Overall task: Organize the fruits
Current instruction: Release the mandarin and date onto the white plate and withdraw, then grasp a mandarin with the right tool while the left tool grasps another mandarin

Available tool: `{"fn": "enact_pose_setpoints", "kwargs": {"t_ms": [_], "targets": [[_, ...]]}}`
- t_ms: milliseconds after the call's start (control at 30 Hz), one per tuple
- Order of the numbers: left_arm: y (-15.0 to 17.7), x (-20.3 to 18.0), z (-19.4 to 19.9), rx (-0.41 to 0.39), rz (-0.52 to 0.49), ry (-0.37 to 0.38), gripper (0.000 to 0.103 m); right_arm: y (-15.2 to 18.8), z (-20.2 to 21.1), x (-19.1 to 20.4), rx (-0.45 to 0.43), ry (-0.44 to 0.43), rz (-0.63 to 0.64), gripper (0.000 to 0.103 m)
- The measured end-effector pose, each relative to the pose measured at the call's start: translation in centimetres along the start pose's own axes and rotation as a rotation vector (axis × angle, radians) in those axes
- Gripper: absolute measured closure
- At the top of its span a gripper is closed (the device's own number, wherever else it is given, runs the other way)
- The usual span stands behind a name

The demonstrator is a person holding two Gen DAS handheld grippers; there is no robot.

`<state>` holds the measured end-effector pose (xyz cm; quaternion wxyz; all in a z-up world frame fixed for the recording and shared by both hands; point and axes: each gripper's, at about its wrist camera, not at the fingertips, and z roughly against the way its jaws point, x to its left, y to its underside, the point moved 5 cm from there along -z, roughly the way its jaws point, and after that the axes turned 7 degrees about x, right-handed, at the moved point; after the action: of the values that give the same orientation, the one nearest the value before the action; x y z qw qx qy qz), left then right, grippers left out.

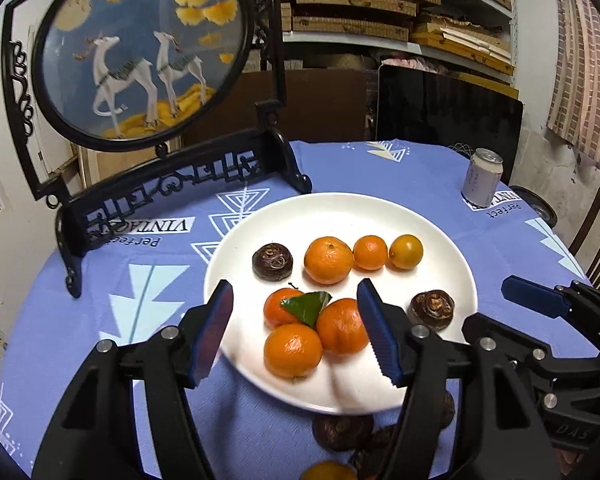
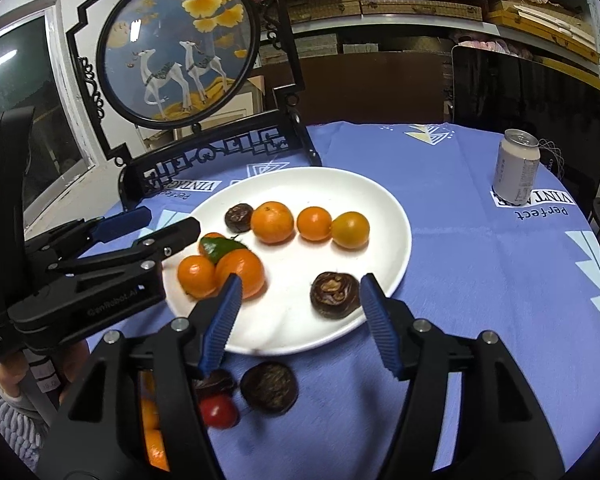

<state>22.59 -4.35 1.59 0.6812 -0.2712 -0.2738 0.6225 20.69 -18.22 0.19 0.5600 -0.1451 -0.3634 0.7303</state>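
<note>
Your left gripper (image 1: 296, 334) is spread wide and empty, hovering over the near cluster of three oranges (image 1: 294, 350) with the green leaf (image 1: 308, 306) on the white plate (image 1: 340, 208). Your right gripper (image 2: 300, 320) is also wide open, holding nothing, with a water chestnut (image 2: 334, 294) on the plate's near right between its fingers. Along the far side of the plate another chestnut (image 2: 239, 218) and three oranges (image 2: 310, 224) sit in a row. Off the plate, near you, lie a chestnut (image 2: 270, 388) and a red fruit (image 2: 218, 411). A can (image 2: 517, 166) stands far right on the blue tablecloth (image 2: 480, 300).
</note>
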Motion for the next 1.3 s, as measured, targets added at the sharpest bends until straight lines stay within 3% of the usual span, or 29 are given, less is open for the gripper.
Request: {"fn": "enact_pose_setpoints", "kwargs": {"t_ms": [200,533,800,1033,1100,1233,1300], "targets": [[1.5,1.0,2.5,-0.020,0.039,0.020,0.038,1.7,1.9,1.2,-0.011,-0.035,-0.005,0.038],[7.7,3.4,6.0,-0.019,0.060,-0.025,0.038,7.9,4.5,5.3,0.027,-0.117,0.053,0.030],[11.8,7.5,6.5,0.047,0.173,-0.088,0.038,11.7,2.6,9.3,0.130,-0.112,0.202,0.030],[11.8,6.3,7.0,0.028,0.115,-0.078,0.038,12.2,1.5,9.9,0.166,-0.100,0.219,0.031],[11.9,6.0,6.9,0.031,0.109,-0.073,0.038,12.4,1.0,10.2,0.181,-0.098,0.228,0.032],[12.0,5.8,6.9,0.039,0.105,-0.058,0.038,12.7,0.4,10.5,0.209,-0.097,0.236,0.055],[12.0,5.6,6.9,0.040,0.096,-0.050,0.038,12.6,0.4,10.0,0.217,-0.113,0.208,0.056]]}}
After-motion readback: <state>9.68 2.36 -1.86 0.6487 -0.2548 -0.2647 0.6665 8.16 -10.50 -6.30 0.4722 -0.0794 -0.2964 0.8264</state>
